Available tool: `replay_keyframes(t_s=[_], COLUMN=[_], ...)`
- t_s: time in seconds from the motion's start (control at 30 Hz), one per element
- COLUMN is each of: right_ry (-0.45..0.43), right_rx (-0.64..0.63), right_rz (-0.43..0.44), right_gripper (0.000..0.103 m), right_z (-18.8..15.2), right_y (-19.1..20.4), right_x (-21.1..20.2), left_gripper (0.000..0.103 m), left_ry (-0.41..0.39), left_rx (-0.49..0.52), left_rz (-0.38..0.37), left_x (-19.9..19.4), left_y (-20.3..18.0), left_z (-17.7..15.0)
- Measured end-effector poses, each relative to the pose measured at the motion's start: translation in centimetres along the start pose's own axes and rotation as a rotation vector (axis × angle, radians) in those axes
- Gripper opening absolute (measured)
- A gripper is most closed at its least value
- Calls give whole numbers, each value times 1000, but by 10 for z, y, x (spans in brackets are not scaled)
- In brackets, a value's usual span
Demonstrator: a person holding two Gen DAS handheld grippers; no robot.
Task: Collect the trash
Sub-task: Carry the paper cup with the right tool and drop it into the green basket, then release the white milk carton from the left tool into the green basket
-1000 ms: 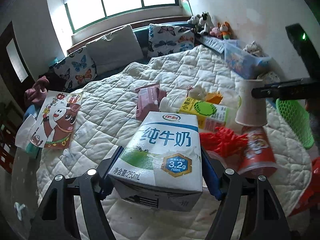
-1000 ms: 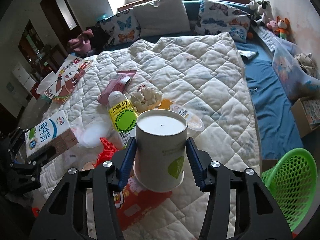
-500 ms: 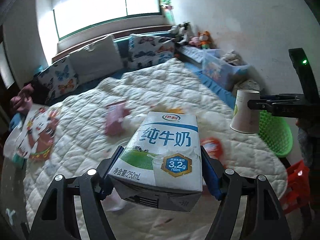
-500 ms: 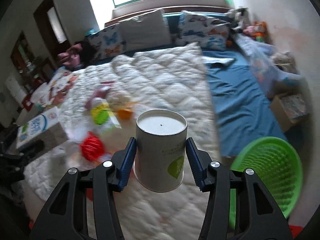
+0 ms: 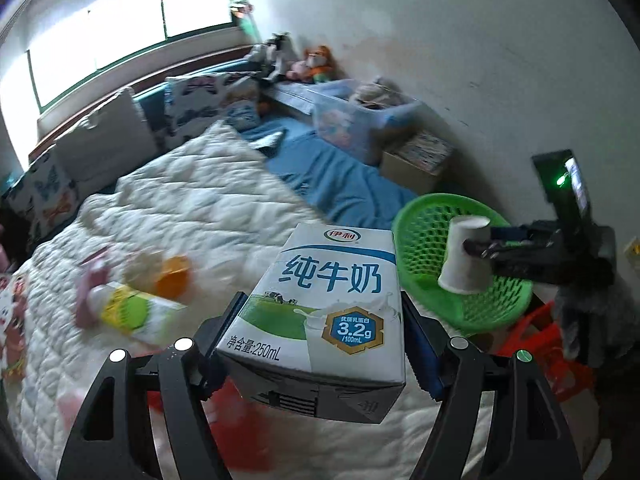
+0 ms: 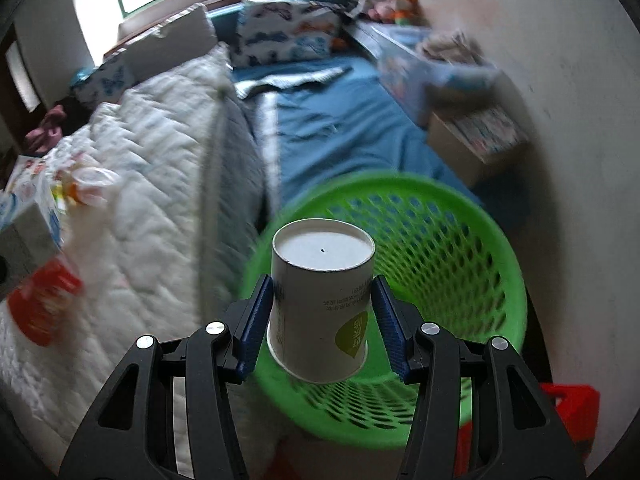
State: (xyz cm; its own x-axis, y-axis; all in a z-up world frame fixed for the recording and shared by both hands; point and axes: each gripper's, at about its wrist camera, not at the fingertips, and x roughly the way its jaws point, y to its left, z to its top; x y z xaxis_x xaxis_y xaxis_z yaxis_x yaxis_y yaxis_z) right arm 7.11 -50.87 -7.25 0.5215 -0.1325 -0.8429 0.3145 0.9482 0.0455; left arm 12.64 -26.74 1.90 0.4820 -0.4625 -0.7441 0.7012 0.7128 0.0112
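My left gripper (image 5: 322, 344) is shut on a white and blue milk carton (image 5: 320, 312), held above the white quilt. My right gripper (image 6: 323, 316) is shut on an upside-down white paper cup (image 6: 320, 300) and holds it over the green mesh basket (image 6: 452, 240). In the left wrist view the cup (image 5: 466, 256) and the right gripper (image 5: 476, 248) hang over the basket (image 5: 420, 236) at the right. A yellow-green bottle (image 5: 132, 312), an orange piece (image 5: 172, 280) and red wrappers (image 5: 240, 432) lie on the quilt.
The white quilt (image 5: 192, 208) covers the bed, with blue sheet (image 6: 344, 120) beside it. A clear storage box (image 5: 352, 120) and a cardboard box (image 6: 476, 136) stand by the wall. A red stool (image 6: 568, 408) sits under the basket. Pillows (image 5: 104, 136) line the window side.
Both grippers swung right, away from the trash pile. The right gripper carried the cup from beside the bed to over the green basket. The left still holds the carton.
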Motion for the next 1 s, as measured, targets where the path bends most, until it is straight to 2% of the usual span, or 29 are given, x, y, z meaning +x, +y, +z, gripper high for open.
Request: replay_keyframes(t_s=[0.2, 0.47, 0.7, 1.0], right_ry=[57, 74, 40, -36], right_rx=[57, 83, 94, 66], right_rz=[-4, -1, -4, -50], right_gripper=[52, 55, 60, 67], right_z=[-24, -42, -47, -50], right_y=[-30, -47, -58, -63], right_x=[22, 25, 11, -23], left_gripper=[70, 70, 70, 70], left_ry=[50, 105, 141, 174], left_rx=[34, 72, 89, 95], left_rz=[-46, -95, -110, -139], left_x=[41, 84, 106, 119], left_y=[-40, -80, -100, -117], left_z=[11, 17, 19, 18])
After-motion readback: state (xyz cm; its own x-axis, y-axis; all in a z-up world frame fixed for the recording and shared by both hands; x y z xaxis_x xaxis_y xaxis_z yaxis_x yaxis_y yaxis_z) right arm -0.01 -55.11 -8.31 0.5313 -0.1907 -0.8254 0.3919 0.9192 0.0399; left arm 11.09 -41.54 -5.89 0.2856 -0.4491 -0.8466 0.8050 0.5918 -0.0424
